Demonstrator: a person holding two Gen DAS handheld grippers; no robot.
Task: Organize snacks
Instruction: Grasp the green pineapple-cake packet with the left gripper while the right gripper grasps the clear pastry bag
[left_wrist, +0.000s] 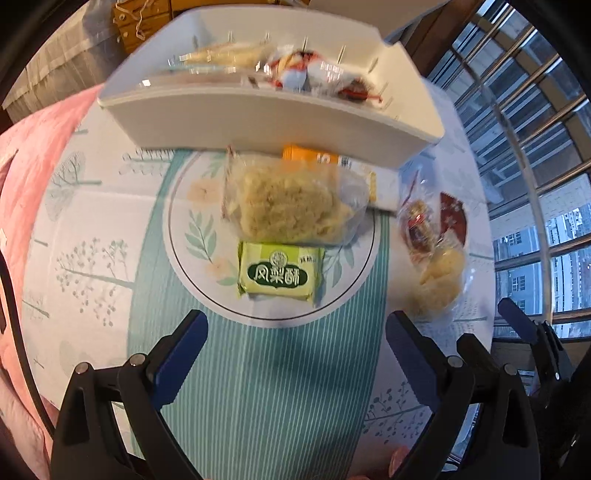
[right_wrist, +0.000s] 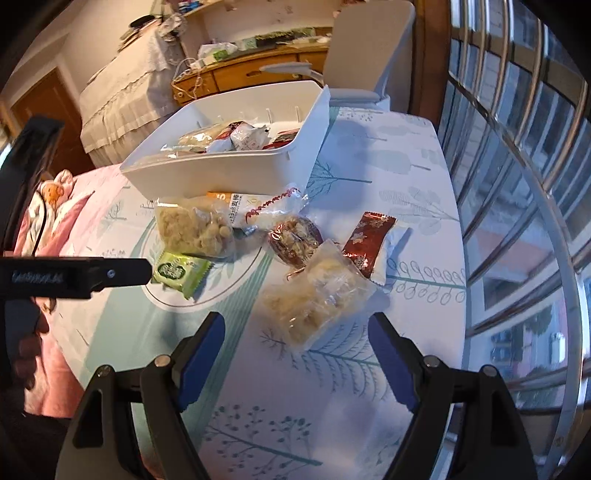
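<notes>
A white bin (left_wrist: 269, 114) (right_wrist: 229, 173) holding several wrapped snacks stands at the back of the table. In front of it lie a clear bag of pale crisps (left_wrist: 291, 201) (right_wrist: 192, 229), a green pineapple-cake packet (left_wrist: 280, 275) (right_wrist: 179, 271), an orange-and-white packet (left_wrist: 325, 162) (right_wrist: 240, 203), a brown round snack (left_wrist: 419, 225) (right_wrist: 295, 238), a red-and-white packet (left_wrist: 452, 216) (right_wrist: 373, 240) and another clear bag (left_wrist: 441, 280) (right_wrist: 317, 299). My left gripper (left_wrist: 297, 339) is open just short of the green packet. My right gripper (right_wrist: 297, 349) is open just short of the second clear bag.
The table carries a tree-patterned cloth (right_wrist: 369, 369) with a teal stripe. A pink quilt (left_wrist: 33, 177) lies left. A barred window (right_wrist: 517, 184) runs along the right. My left gripper's finger (right_wrist: 81, 275) shows in the right wrist view.
</notes>
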